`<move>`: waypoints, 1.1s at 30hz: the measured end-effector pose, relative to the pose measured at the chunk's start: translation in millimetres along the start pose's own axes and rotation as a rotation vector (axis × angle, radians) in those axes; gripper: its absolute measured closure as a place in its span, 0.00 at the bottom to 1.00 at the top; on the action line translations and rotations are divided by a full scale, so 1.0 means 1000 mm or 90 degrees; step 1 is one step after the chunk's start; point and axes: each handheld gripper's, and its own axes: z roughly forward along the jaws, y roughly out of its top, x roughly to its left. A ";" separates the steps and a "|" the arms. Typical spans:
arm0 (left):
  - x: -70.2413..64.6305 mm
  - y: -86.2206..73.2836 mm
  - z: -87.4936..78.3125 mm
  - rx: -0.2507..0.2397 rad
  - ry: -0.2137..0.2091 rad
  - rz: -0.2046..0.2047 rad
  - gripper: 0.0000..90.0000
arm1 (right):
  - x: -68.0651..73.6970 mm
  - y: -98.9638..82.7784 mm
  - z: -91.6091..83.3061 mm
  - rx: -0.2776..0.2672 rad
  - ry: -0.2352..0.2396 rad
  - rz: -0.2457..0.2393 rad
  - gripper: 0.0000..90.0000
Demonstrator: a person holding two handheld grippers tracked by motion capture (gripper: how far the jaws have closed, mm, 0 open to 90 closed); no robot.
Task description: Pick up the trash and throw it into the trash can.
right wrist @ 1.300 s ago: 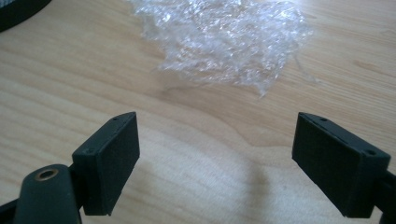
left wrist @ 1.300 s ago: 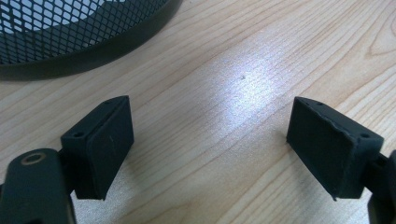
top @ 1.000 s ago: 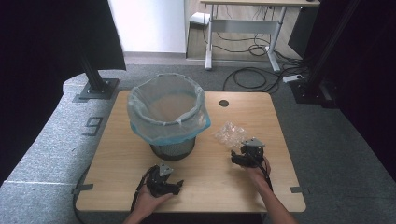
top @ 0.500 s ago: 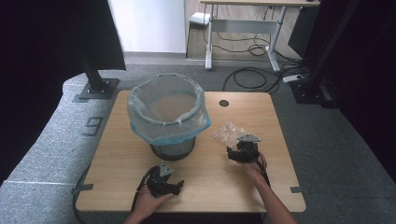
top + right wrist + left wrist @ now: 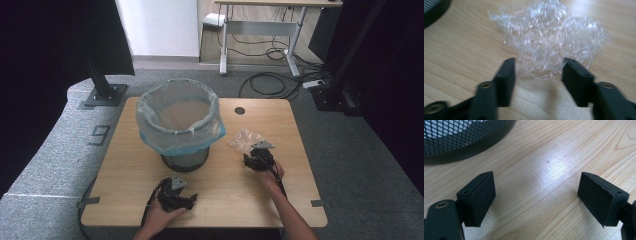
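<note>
- Our right gripper has just been closing around the wrap right of the bin, not yet pinching.
- Left gripper released.
- We risk the springy wrap slipping free.

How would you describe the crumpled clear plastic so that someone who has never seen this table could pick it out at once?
Start at the wire-mesh bin with the blue liner, on the wooden table. To its right lies a crumpled wad of clear plastic, its near edge between the closing jaws of the right claw. It alone is see-through and glittery.
</note>
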 end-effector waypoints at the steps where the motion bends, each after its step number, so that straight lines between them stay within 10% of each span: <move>1: 0.000 0.000 0.000 0.000 0.000 0.000 0.16 | -0.002 0.000 0.002 0.009 0.009 0.004 0.59; 13: -0.001 0.000 0.000 0.000 -0.001 0.001 0.16 | -0.010 -0.001 0.000 0.003 0.054 0.017 0.94; 33: -0.002 0.000 0.000 0.000 -0.004 0.004 0.16 | -0.024 0.005 -0.031 -0.086 0.060 0.070 0.98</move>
